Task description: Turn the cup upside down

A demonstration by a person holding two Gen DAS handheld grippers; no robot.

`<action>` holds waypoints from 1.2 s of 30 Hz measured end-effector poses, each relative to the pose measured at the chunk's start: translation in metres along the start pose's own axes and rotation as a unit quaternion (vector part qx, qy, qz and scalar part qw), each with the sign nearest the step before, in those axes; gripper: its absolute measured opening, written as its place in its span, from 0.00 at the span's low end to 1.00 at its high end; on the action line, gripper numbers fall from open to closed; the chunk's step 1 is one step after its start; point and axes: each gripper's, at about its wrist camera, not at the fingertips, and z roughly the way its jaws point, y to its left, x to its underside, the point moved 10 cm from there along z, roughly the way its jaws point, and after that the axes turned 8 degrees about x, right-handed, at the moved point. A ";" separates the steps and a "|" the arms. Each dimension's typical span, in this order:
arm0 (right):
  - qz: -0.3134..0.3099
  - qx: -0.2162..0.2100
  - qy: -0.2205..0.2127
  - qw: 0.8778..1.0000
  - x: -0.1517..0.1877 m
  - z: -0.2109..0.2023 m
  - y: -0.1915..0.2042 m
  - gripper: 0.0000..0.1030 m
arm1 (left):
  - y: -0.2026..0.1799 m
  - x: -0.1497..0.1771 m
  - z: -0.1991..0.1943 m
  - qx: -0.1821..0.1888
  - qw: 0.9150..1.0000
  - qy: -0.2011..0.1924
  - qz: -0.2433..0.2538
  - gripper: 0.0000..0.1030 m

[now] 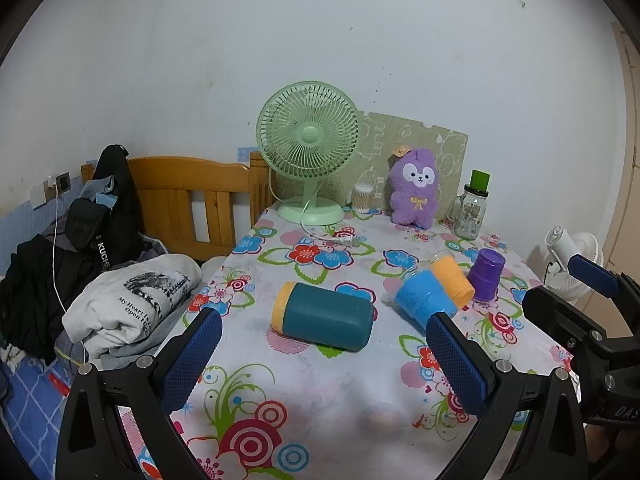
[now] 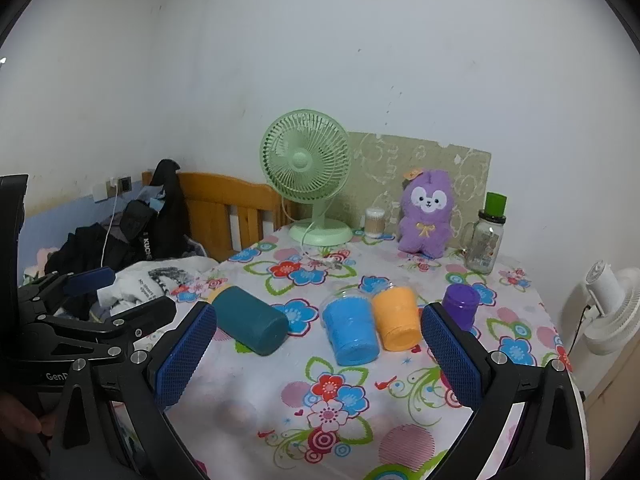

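A teal cup (image 1: 326,322) with a yellow rim lies on its side mid-table; it also shows in the right wrist view (image 2: 250,320). A blue cup (image 1: 424,300) (image 2: 350,330) and an orange cup (image 1: 452,278) (image 2: 396,318) lie on their sides next to each other. A purple cup (image 1: 486,274) (image 2: 462,304) stands upside down. My left gripper (image 1: 322,350) is open and empty, just short of the teal cup. My right gripper (image 2: 318,344) is open and empty, before the blue and orange cups.
A green fan (image 1: 308,160), a purple plush toy (image 1: 414,188), a cotton-swab jar (image 1: 362,196) and a glass bottle with green cap (image 1: 472,210) stand along the back of the flowered tablecloth (image 1: 304,392). A bed with clothes (image 1: 120,300) lies left. A white fan (image 2: 608,308) stands right.
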 end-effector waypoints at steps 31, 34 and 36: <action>-0.123 -0.107 0.151 0.975 0.042 0.152 0.088 1.00 | 0.074 0.056 0.082 -0.054 0.990 0.130 -0.013 1.00; -0.130 -0.115 0.170 0.970 0.048 0.165 0.096 1.00 | 0.076 0.062 0.093 -0.056 0.987 0.151 -0.007 1.00; -0.130 -0.116 0.175 0.969 0.049 0.172 0.100 1.00 | 0.077 0.065 0.098 -0.054 0.986 0.159 -0.008 1.00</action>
